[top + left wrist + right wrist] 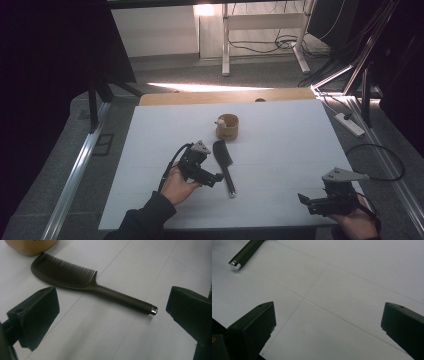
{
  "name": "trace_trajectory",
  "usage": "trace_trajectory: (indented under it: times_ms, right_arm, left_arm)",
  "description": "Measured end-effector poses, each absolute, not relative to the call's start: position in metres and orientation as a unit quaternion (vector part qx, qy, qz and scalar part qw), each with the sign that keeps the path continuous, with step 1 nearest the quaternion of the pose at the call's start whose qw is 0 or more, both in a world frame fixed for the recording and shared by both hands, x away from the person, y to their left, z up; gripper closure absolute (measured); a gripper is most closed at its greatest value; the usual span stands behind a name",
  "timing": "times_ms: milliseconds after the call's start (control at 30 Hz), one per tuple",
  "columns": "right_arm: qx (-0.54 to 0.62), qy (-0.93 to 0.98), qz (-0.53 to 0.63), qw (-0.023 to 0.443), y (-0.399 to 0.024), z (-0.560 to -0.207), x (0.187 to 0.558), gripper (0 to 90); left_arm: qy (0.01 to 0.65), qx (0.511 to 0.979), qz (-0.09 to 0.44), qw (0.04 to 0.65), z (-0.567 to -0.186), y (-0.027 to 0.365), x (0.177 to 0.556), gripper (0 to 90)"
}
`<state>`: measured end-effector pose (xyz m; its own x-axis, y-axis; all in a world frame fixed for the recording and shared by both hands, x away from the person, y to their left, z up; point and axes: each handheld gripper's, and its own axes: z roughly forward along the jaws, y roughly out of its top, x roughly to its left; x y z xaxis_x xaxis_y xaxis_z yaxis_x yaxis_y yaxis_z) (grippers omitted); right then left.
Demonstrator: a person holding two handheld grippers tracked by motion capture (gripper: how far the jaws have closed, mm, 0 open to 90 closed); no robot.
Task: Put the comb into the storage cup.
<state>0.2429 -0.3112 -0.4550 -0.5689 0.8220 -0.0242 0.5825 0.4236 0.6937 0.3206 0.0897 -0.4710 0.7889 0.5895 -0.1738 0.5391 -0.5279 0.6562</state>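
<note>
A dark comb (225,165) with a long handle lies flat on the white table (280,145), teeth end toward the far side. Its teeth and silver-tipped handle (120,298) show in the left gripper view; the handle's end (239,258) shows in the right gripper view. A small wooden cup (227,126) stands just beyond the comb, its base (30,246) at the top left of the left gripper view. My left gripper (216,178) is open beside the comb's handle, not touching it. My right gripper (303,200) is open near the front right edge, over bare table.
Beyond the table lie a wooden board edge (225,96), grey floor, a desk frame (260,35) with cables, and a power strip (350,124) at the right. Metal rails (75,170) run along the table's left and right sides.
</note>
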Motion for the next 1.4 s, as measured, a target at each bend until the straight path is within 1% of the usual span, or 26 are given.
trace_trajectory:
  times_ms: [533, 667, 700, 733, 800, 833, 867, 900, 1000, 1067, 1200, 1267, 1400]
  right_arm:
    - [0.427, 0.824, 0.324, 0.183, -0.311, -0.455, 0.243, 0.3]
    - [0.427, 0.824, 0.324, 0.183, -0.311, -0.455, 0.243, 0.3]
    - [0.427, 0.825, 0.324, 0.183, -0.311, -0.455, 0.243, 0.3]
    - [0.427, 0.825, 0.324, 0.183, -0.311, -0.455, 0.243, 0.3]
    - [0.426, 0.825, 0.323, 0.183, -0.311, -0.455, 0.243, 0.3]
    - [0.426, 0.826, 0.322, 0.183, -0.311, -0.455, 0.243, 0.4]
    - [0.425, 0.826, 0.321, 0.184, -0.310, -0.455, 0.243, 0.4]
    - [0.425, 0.826, 0.321, 0.184, -0.310, -0.455, 0.243, 0.4]
    - [0.426, 0.826, 0.320, 0.184, -0.310, -0.456, 0.243, 0.6]
    - [0.425, 0.827, 0.320, 0.184, -0.310, -0.456, 0.243, 0.6]
    - [0.424, 0.827, 0.319, 0.184, -0.310, -0.456, 0.244, 0.7]
    - [0.424, 0.828, 0.318, 0.184, -0.310, -0.456, 0.243, 0.8]
    - [0.423, 0.829, 0.318, 0.183, -0.309, -0.456, 0.243, 0.8]
  left_arm:
    - [0.305, 0.881, 0.024, 0.361, -0.474, 0.066, 0.330, 0.2]
    - [0.299, 0.883, 0.027, 0.361, -0.475, 0.063, 0.331, 3.8]
    - [0.296, 0.884, 0.027, 0.360, -0.475, 0.063, 0.331, 10.4]
    - [0.295, 0.885, 0.029, 0.359, -0.476, 0.062, 0.331, 10.4]
    - [0.295, 0.888, 0.032, 0.352, -0.476, 0.060, 0.332, 18.2]
    - [0.292, 0.889, 0.030, 0.351, -0.476, 0.060, 0.332, 30.6]
    - [0.292, 0.889, 0.029, 0.350, -0.477, 0.059, 0.332, 36.3]
    - [0.296, 0.888, 0.029, 0.350, -0.477, 0.058, 0.332, 36.3]
    - [0.299, 0.888, 0.025, 0.347, -0.477, 0.056, 0.333, 51.3]
    - [0.295, 0.889, 0.017, 0.351, -0.476, 0.055, 0.334, 63.5]
    - [0.283, 0.894, 0.000, 0.347, -0.477, 0.051, 0.333, 82.6]
    - [0.281, 0.896, -0.001, 0.345, -0.478, 0.048, 0.332, 88.3]
    - [0.277, 0.898, 0.000, 0.340, -0.482, 0.046, 0.331, 88.3]
